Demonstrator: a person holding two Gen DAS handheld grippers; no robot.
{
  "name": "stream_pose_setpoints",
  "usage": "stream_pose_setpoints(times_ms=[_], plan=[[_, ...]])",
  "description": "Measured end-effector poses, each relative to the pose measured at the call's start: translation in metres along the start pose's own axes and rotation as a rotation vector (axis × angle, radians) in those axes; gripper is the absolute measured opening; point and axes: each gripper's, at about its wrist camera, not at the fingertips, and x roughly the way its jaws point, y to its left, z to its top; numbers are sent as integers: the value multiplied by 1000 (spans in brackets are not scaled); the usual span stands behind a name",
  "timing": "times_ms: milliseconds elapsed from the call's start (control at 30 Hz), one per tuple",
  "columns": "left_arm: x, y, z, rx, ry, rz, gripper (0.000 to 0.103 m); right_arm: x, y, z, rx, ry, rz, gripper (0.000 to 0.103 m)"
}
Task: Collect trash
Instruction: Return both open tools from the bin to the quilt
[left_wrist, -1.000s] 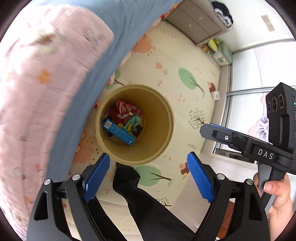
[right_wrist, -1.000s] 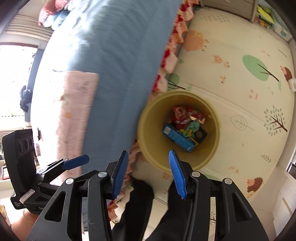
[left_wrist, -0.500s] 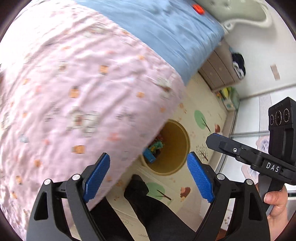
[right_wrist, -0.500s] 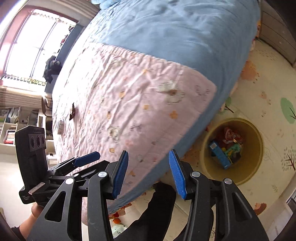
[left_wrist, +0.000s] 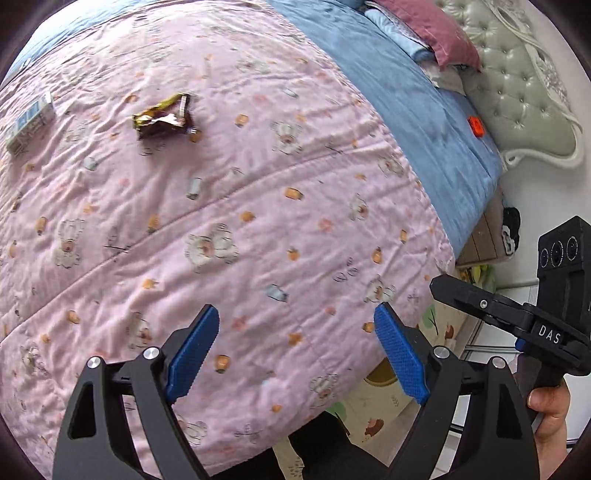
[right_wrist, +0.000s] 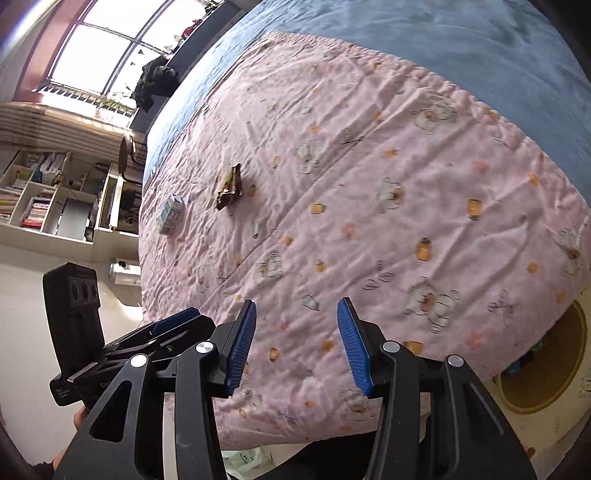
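Bedroom: bed (left_wrist: 424, 110) with pink quilt (left_wrist: 258, 221) over a blue sheet, shelves by the window, patterned floor mat.

Trash left on quilt: brown wrapper (left_wrist: 164, 117), crumpled; small carton (left_wrist: 27, 123), just beside it. Both lie well apart from the tools.

Bin (right_wrist: 543, 369): yellow, on the floor at the bed's edge, mostly hidden by the quilt; some colourful trash shows inside, so collection seems partly done.

Left tool (left_wrist: 295, 350): jaws wide apart, empty. Right tool (right_wrist: 295, 341): jaws part-way apart, empty.
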Motion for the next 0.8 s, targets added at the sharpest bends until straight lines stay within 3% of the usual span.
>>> stream_pose_setpoints(times_ms=[367, 800], plan=[[-25, 105, 21, -218, -66, 29, 86, 78, 76, 58, -111, 91, 45, 46], [22, 167, 87, -414, -148, 1, 86, 190, 87, 142, -228, 216, 27, 46]])
